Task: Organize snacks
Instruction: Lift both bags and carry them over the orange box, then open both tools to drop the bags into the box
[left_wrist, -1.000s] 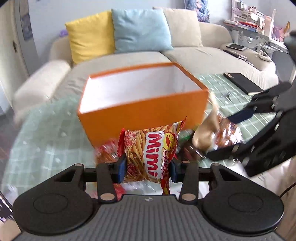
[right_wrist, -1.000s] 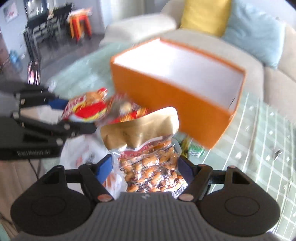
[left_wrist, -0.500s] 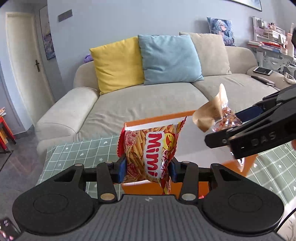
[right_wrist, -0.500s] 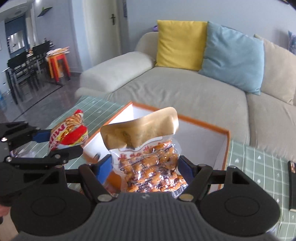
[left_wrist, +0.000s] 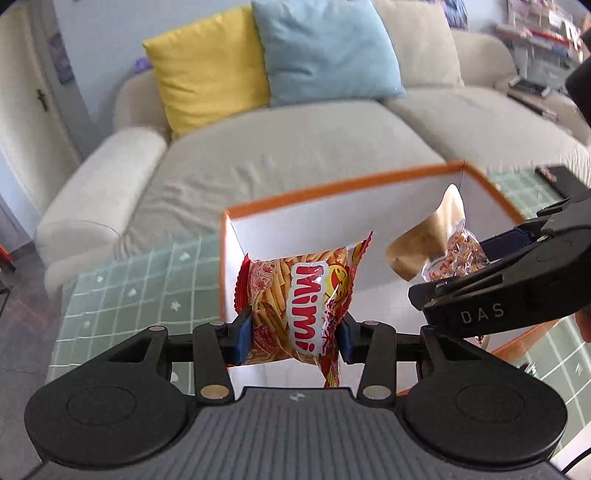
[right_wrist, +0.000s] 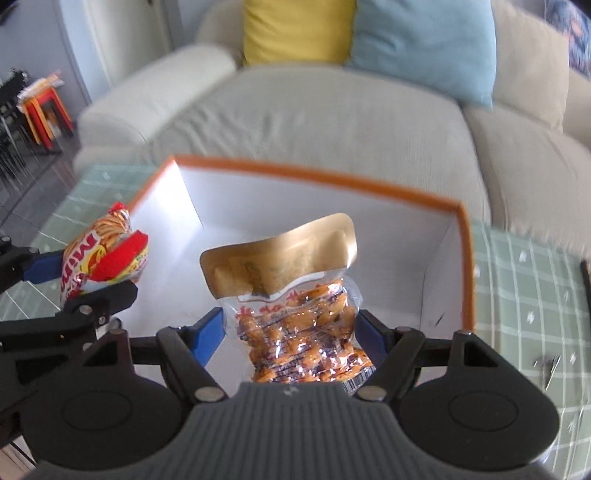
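Note:
My left gripper (left_wrist: 293, 332) is shut on a red and yellow "Mimi" snack bag (left_wrist: 299, 299) and holds it over the left part of an open orange box (left_wrist: 332, 186) with a white inside. My right gripper (right_wrist: 291, 332) is shut on a clear nut packet with a gold top (right_wrist: 295, 295) and holds it over the middle of the same box (right_wrist: 314, 175). The packet (left_wrist: 443, 247) and right gripper also show at the right of the left wrist view. The Mimi bag (right_wrist: 107, 254) shows at the left of the right wrist view.
The box stands on a table with a green checked cloth (left_wrist: 129, 291). A beige sofa (left_wrist: 295, 147) with yellow, blue and beige cushions lies behind it. A dark flat object (left_wrist: 557, 177) lies on the table at the far right.
Both grippers have risen from the snack pile in front of the box and now tilt down over its open top, each still holding its packet.

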